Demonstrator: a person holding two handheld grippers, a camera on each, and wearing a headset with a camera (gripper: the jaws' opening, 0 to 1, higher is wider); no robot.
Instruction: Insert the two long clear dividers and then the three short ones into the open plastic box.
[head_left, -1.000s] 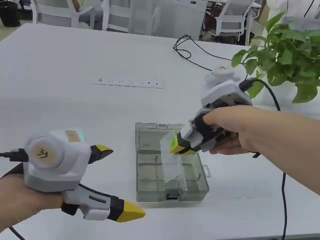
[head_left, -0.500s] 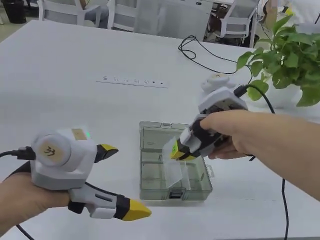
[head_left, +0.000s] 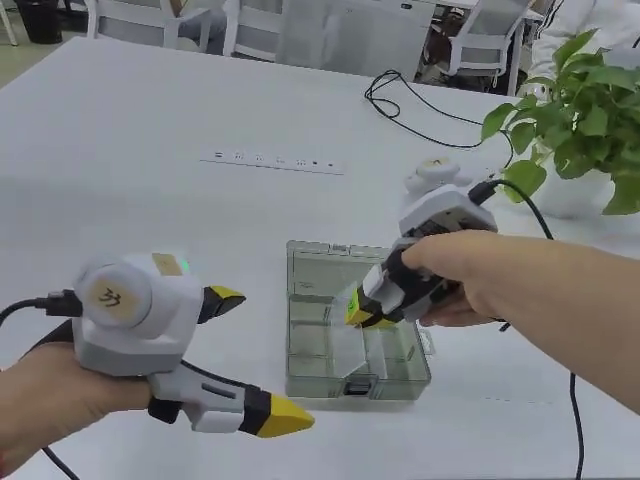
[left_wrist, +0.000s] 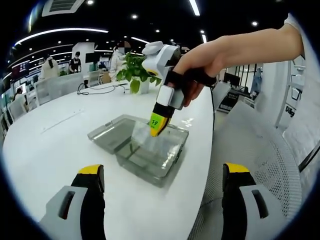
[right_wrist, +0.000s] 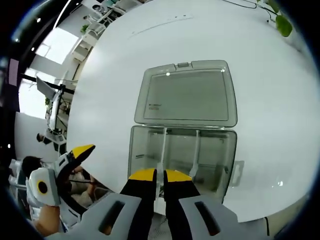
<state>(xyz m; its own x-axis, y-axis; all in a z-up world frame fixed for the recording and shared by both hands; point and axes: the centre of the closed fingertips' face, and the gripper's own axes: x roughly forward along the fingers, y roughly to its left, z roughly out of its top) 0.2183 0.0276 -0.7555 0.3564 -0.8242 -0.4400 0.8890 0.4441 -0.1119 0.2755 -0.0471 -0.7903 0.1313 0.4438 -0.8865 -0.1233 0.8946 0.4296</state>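
Your right gripper (head_left: 360, 312) pinches clear divider (head_left: 346, 346), hanging below jaws over middle of box (head_left: 300, 375), lower edge in or just above base; sheet seems to run hinge-to-latch. Your left gripper (head_left: 265, 358) spread wide, idle left of box, farther off.

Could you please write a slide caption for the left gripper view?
The right tool holds a clear divider at the open plastic box.
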